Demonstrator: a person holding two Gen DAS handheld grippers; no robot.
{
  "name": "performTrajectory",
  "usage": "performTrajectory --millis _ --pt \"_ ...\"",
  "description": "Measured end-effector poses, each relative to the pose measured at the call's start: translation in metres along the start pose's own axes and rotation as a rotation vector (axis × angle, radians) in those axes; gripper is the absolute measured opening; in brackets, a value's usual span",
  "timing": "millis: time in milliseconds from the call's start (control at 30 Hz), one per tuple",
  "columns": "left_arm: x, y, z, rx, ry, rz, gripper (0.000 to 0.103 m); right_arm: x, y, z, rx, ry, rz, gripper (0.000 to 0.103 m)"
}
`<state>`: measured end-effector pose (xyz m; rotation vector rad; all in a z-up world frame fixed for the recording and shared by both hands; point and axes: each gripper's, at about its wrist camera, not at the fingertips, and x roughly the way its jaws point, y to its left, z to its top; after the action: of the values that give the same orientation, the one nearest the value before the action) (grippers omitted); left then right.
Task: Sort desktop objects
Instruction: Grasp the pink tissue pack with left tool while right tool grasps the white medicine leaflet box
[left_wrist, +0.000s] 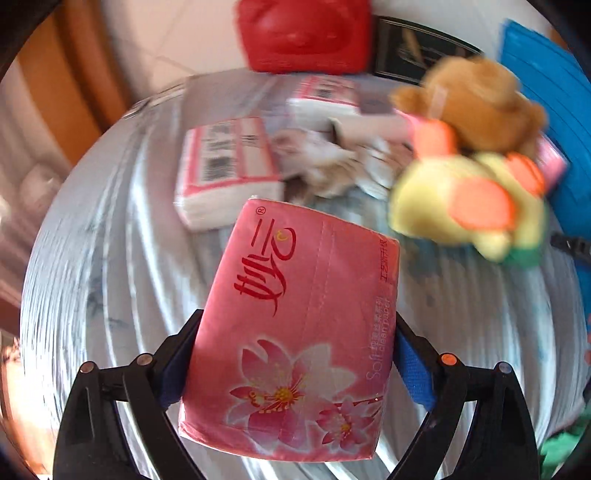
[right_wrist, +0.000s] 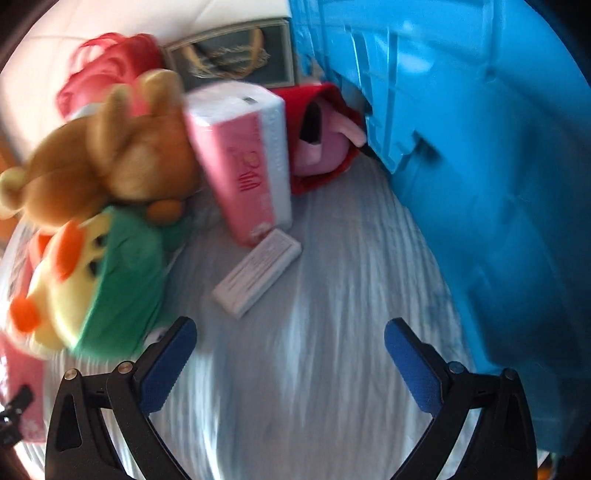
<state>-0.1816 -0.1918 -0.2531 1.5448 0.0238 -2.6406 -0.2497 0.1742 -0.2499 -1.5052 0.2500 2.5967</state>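
Observation:
My left gripper is shut on a pink tissue pack with red lettering and flowers, held above the pale striped tablecloth. Beyond it lie a white-and-pink tissue pack, another one, a crumpled wrapper, a brown plush bear and a yellow plush. My right gripper is open and empty above the cloth. Ahead of it lie a small white box, an upright pink tissue pack, the brown bear and the yellow-green plush.
A blue plastic bin fills the right side of the right wrist view; its edge shows in the left wrist view. A red bag, a dark framed box and a red-pink pouch sit at the back.

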Motion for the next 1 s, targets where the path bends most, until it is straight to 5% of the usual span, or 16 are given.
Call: performTrajectory --millis 267,433,467,733,1000 --pt "0.006 0.032 0.012 -0.127 -0.031 0.037 0.094 0.027 0.02 0.019 0.022 0.011 -0.012 0.099" --pt "0.005 0.041 0.013 -0.137 -0.031 0.048 0.094 0.041 0.019 0.025 0.071 0.029 -0.018 0.056" --pt "0.004 0.043 0.013 -0.135 -0.032 0.046 0.094 0.042 0.019 0.024 0.066 0.032 -0.028 0.04" --pt "-0.013 0.044 0.022 -0.108 -0.074 0.039 0.094 0.024 0.015 0.009 0.031 0.021 -0.024 0.027" --pt "-0.062 0.031 0.035 -0.06 -0.172 0.022 0.094 -0.072 0.019 -0.011 -0.038 -0.113 0.045 0.027"
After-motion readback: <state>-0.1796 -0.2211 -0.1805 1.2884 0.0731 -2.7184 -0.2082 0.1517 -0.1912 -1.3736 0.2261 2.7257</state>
